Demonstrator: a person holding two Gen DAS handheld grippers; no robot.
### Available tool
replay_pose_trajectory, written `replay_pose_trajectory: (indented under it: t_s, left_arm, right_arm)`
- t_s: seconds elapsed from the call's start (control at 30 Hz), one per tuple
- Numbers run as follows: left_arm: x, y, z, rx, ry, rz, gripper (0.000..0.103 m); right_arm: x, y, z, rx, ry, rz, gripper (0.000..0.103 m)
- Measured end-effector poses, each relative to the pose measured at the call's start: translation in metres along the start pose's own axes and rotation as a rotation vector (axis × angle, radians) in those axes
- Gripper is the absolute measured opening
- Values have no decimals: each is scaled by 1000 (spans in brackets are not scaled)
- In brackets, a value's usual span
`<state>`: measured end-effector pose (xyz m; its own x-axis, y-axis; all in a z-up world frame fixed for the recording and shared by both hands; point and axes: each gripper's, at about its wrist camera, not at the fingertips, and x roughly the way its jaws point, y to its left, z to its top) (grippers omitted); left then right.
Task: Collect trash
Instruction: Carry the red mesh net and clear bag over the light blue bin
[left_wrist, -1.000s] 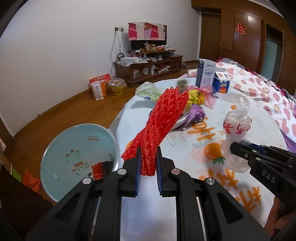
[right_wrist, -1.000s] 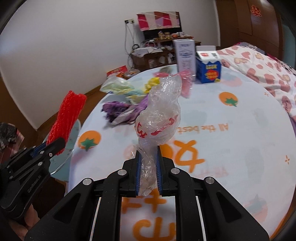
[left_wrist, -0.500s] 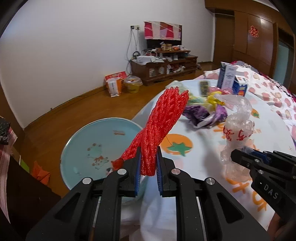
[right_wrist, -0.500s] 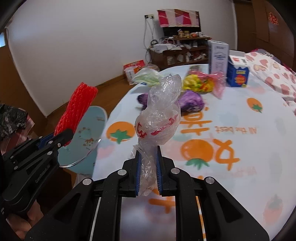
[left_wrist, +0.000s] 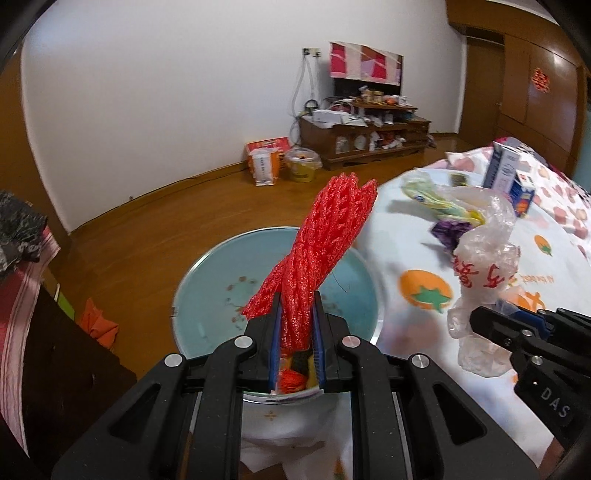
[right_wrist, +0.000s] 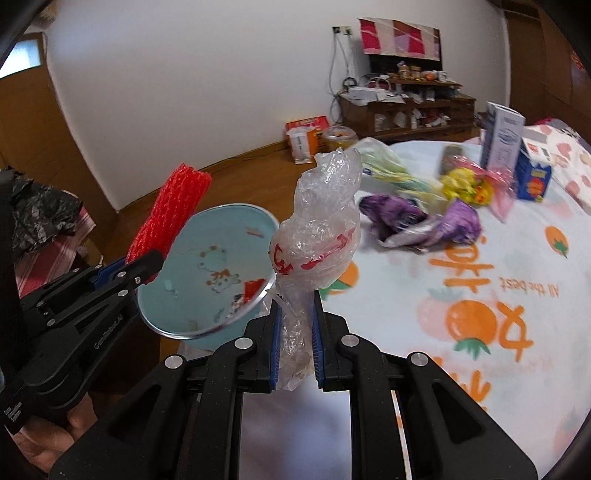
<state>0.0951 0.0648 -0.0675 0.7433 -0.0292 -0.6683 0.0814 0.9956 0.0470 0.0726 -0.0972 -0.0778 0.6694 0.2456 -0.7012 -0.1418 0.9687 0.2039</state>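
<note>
- Left tool (left_wrist: 295, 325) pinching a red foam net (left_wrist: 325, 251) at its lower end, net sticking up and forward, above a light blue basin (left_wrist: 207, 280).
- Right tool (right_wrist: 295, 332) clamped on the twisted tail of a clear plastic bag (right_wrist: 317, 236) with red print, bag standing upright between the blue pads (right_wrist: 274, 347).
- Basin just off the near left edge of the round worktop (right_wrist: 498, 332), lower than it, with cartoon figures on its floor and a few red and dark scraps near its front rim.
- Seen from the right wrist: left tool (right_wrist: 146, 267) beside the basin's left rim, red net (right_wrist: 170, 214) rising from it.
- Seen from the left wrist: right tool (left_wrist: 491, 321) at the right edge, bag (left_wrist: 484, 254) over the tablecloth's orange tomato print.
- Left on the worktop, further back: purple wrappers (right_wrist: 424, 221), a yellow wrapper (right_wrist: 461, 184), a pale green bag (right_wrist: 384, 162), a pink bag (right_wrist: 498, 184), a tall white carton (right_wrist: 502, 136) and a small blue carton (right_wrist: 532, 177) side by side.
- Brown wooden floor (left_wrist: 166, 221) beyond the basin.
</note>
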Motion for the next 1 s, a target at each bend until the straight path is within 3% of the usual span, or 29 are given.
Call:
replay_pose_trajectory:
  t_s: [0.4,1.0]
  left_arm:
    - [14,44,0,-91,24,74,14]
    - [51,53,-7,-117,100,90,15]
  right_arm:
    - [40,39,14,-58,37,42,15]
    - [100,63,21,-112,135,50,19]
